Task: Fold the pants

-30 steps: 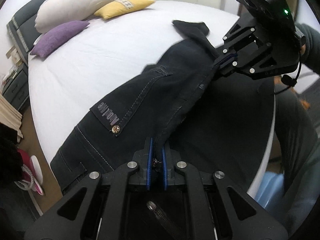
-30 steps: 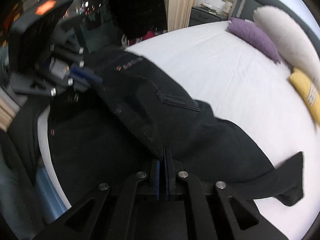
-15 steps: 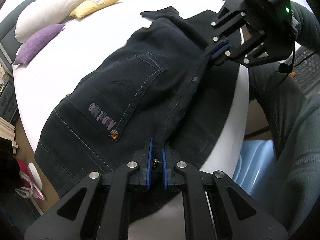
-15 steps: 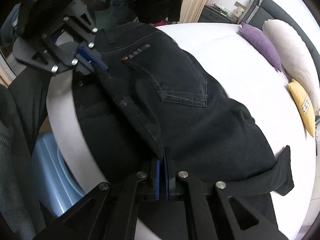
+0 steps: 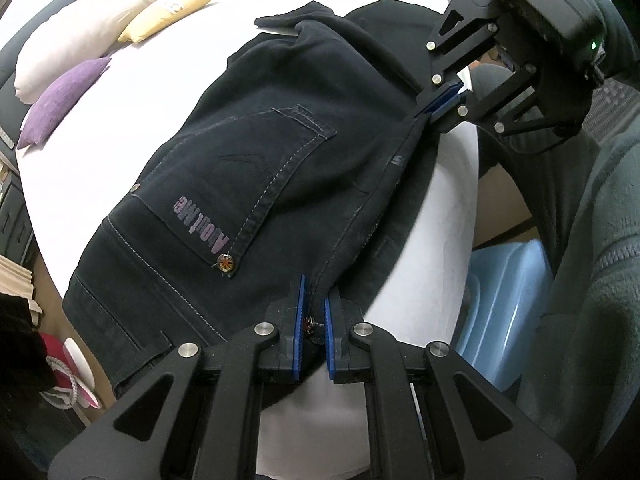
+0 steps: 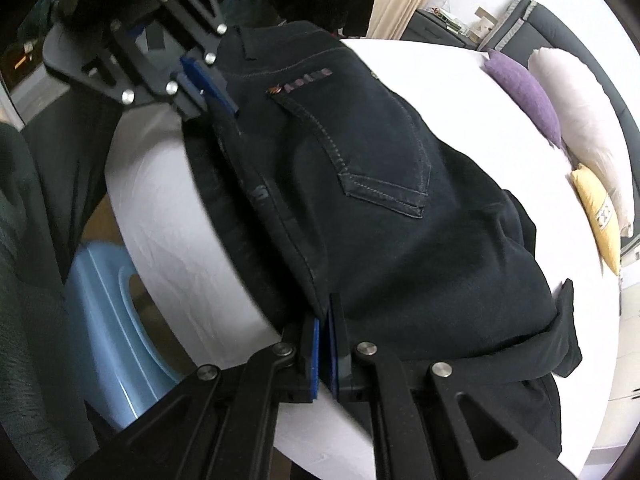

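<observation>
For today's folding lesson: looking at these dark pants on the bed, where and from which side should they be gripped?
Grip the pants along the near edge that hangs off the bed, coming from the bedside. That edge is a doubled seam line, free of the mattress. The left gripper and the right gripper are already shut on it, spaced apart.

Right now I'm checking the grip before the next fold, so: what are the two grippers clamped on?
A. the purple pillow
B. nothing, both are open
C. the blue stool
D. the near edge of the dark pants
D: the left gripper and the right gripper each pinch the near edge of the dark pants, which lie spread on the white bed.
</observation>
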{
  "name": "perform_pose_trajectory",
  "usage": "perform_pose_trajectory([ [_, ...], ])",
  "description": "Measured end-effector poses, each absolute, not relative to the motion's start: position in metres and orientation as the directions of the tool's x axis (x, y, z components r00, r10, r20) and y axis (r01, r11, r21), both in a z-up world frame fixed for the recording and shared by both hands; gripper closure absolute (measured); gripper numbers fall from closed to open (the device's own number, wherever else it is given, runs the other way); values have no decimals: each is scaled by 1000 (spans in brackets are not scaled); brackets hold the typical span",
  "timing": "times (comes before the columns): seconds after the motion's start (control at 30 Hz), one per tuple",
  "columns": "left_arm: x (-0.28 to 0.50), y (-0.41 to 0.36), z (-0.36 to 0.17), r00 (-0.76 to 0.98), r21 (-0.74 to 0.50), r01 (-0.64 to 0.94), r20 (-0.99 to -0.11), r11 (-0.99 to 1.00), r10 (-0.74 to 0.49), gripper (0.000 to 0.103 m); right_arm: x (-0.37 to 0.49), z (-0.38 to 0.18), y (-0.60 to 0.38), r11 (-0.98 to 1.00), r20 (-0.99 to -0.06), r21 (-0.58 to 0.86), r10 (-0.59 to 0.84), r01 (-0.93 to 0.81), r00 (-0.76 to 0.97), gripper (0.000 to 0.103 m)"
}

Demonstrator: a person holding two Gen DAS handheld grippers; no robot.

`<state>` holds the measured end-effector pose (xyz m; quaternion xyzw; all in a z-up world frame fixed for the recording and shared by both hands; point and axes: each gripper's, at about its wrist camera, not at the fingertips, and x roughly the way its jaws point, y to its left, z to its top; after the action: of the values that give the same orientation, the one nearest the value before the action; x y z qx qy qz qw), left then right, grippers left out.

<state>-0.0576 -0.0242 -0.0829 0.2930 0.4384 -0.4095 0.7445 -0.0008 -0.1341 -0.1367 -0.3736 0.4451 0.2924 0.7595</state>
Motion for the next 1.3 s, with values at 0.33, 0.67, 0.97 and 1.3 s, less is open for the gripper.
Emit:
perform_pose_trajectory([
  [0.33, -67, -30, -85, 309, 114, 865, -888, 488, -341, 96, 0, -138, -128, 541, -879, -356, 84, -762, 470, 98],
  [0.67, -64, -26, -90, 322, 99, 836, -885, 540, -337, 89, -7, -162, -117, 543, -856, -421, 28, -727, 516, 93],
  [0.97, -67, 2, -33, 364, 51, 774, -851, 631, -379, 33, -1, -148, -135, 663, -856, -342, 73, -666, 512, 77],
  [1.3, -10, -79, -74, 331, -35, 730, -855, 683, -398, 35, 20, -145, -170, 836, -880, -74, 202, -544, 430, 54],
])
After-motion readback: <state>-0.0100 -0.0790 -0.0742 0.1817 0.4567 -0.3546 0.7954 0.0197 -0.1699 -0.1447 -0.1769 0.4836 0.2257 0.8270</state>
